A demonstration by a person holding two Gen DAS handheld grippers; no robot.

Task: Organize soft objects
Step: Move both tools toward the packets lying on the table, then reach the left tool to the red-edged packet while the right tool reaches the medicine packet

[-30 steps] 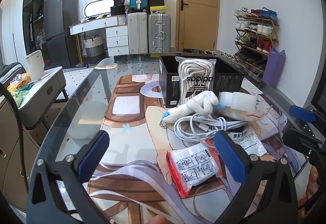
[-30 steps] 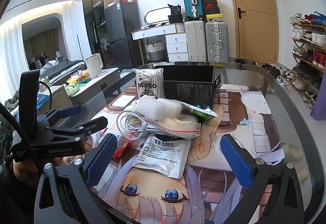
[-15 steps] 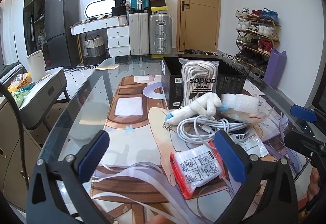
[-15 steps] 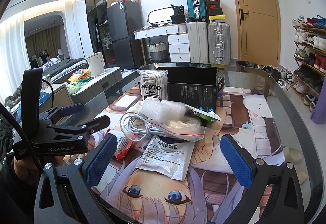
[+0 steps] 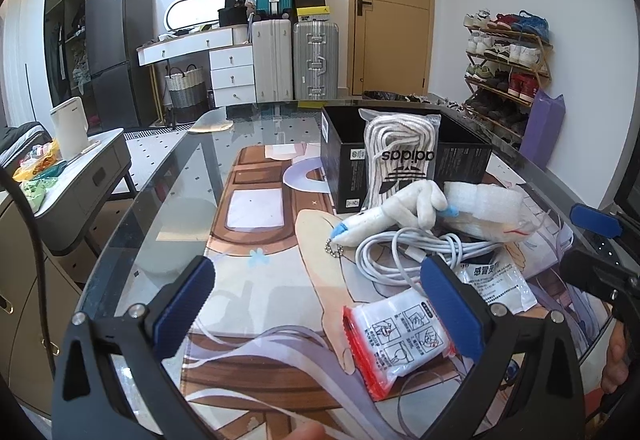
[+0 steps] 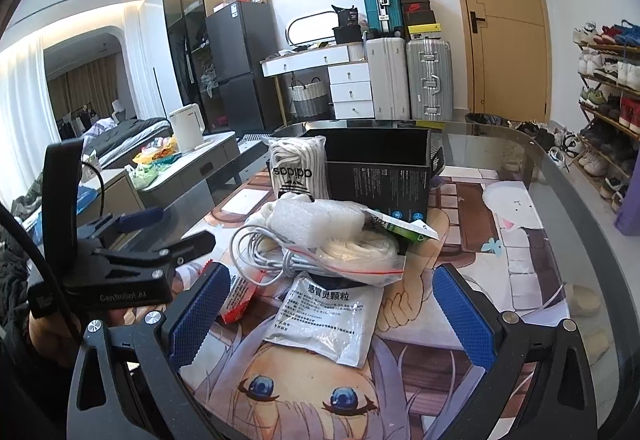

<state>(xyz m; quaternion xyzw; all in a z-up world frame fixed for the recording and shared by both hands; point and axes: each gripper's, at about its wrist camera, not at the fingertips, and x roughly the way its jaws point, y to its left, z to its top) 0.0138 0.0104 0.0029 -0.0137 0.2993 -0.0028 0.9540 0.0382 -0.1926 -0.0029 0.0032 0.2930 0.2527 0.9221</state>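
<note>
Glass and clutter: on a glass-topped table [image 5: 168, 200] laid with an anime-print mat [image 6: 500, 260], a person holding two handheld grippers closes in on a heap of soft goods still waiting to be sorted. Over the past second both cameras have crept slightly nearer the pile, and nothing in it has shifted, so the sorting looks barely begun. The left gripper [image 5: 320, 304] hangs with its blue-padded jaws spread wide and empty above the mat, a red-edged sachet [image 5: 400, 340] lying just inside its right finger. The right gripper [image 6: 332, 316] is likewise spread and empty, framing a grey medicine sachet [image 6: 328, 316] on the mat. Behind these lie a coiled white cable [image 5: 404, 252], a white plush toy [image 5: 396, 212] on a bead chain, a block of white foam wrap [image 6: 316, 220] resting on a zip bag of white cord [image 6: 360, 256], and a green-and-white packet [image 6: 404, 230] at the heap's far side. An Adidas-branded pack of white rope [image 5: 400, 160] leans upright against the open black box [image 6: 380, 176], the likely destination. The grey sachet, nearest and flat, looks the probable first pick; its thin edge may prove awkward to pinch off the mat.
</note>
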